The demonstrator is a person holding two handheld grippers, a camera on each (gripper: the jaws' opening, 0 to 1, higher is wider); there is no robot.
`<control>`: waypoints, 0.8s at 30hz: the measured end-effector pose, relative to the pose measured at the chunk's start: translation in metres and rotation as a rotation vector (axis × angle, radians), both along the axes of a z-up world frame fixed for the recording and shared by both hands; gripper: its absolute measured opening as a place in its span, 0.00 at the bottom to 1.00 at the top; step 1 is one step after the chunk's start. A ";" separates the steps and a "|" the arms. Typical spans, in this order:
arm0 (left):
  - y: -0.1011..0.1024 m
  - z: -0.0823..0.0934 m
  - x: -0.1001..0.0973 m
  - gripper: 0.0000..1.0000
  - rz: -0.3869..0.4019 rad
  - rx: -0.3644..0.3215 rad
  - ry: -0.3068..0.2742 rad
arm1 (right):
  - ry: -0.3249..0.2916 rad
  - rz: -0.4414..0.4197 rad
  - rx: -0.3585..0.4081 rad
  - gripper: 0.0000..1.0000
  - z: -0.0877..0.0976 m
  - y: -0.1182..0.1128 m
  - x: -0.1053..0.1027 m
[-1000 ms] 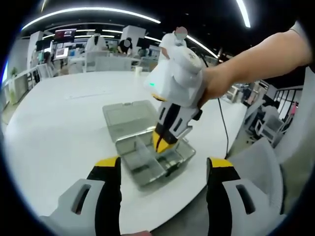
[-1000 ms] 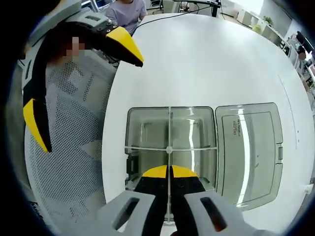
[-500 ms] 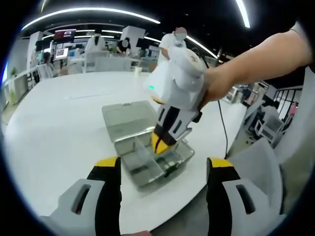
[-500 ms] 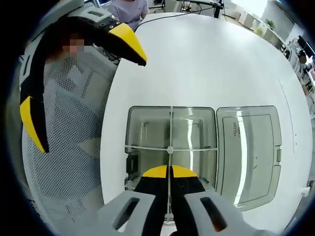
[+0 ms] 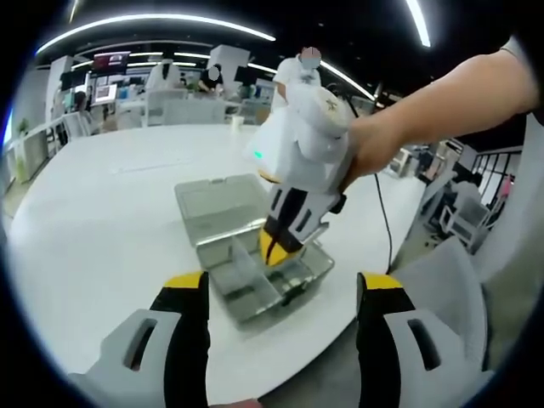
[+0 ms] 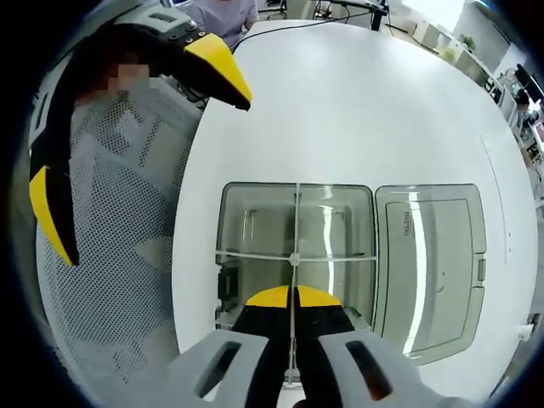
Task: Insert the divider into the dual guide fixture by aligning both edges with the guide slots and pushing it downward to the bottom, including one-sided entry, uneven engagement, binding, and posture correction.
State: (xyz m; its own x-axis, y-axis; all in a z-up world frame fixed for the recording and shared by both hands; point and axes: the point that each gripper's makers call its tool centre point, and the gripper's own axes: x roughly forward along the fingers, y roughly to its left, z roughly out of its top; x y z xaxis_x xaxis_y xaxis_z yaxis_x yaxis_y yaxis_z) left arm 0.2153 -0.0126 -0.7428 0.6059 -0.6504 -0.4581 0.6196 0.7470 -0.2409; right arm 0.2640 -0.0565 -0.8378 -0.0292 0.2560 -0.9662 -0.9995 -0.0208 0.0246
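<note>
A clear plastic box lies on the white table with its lid swung open beside it. A thin clear divider stands on edge along the box's middle and crosses a second clear divider at right angles. My right gripper is shut on the near end of the upright divider. In the left gripper view a hand holds the right gripper steeply down into the box. My left gripper hangs open, short of the box, holding nothing. Its yellow-tipped jaws spread wide as the left gripper enters the right gripper view.
The table's curved edge runs close behind the box. A grey mesh chair stands just off that edge. A black cable trails over the table's side. People and desks stand far behind the table.
The right gripper has leaned slightly and shifted a little sideways over the box, the divider still in its grip. The left gripper has stayed open.
</note>
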 end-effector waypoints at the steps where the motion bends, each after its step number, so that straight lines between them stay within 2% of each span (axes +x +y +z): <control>1: 0.000 0.000 0.000 0.69 -0.002 0.001 -0.001 | 0.000 -0.004 -0.002 0.00 -0.002 0.000 0.001; 5: 0.001 0.001 -0.002 0.69 -0.002 0.005 -0.003 | -0.017 -0.014 -0.008 0.00 -0.009 -0.001 0.000; 16: 0.004 0.000 -0.006 0.69 -0.006 0.019 0.004 | -0.010 -0.017 -0.003 0.00 -0.006 -0.001 0.000; 20: 0.005 0.000 -0.004 0.69 -0.009 0.020 0.004 | -0.027 0.030 0.000 0.00 -0.005 -0.002 -0.002; 24: 0.005 0.000 -0.003 0.69 -0.013 0.023 0.002 | -0.017 0.034 0.008 0.02 -0.003 -0.002 -0.005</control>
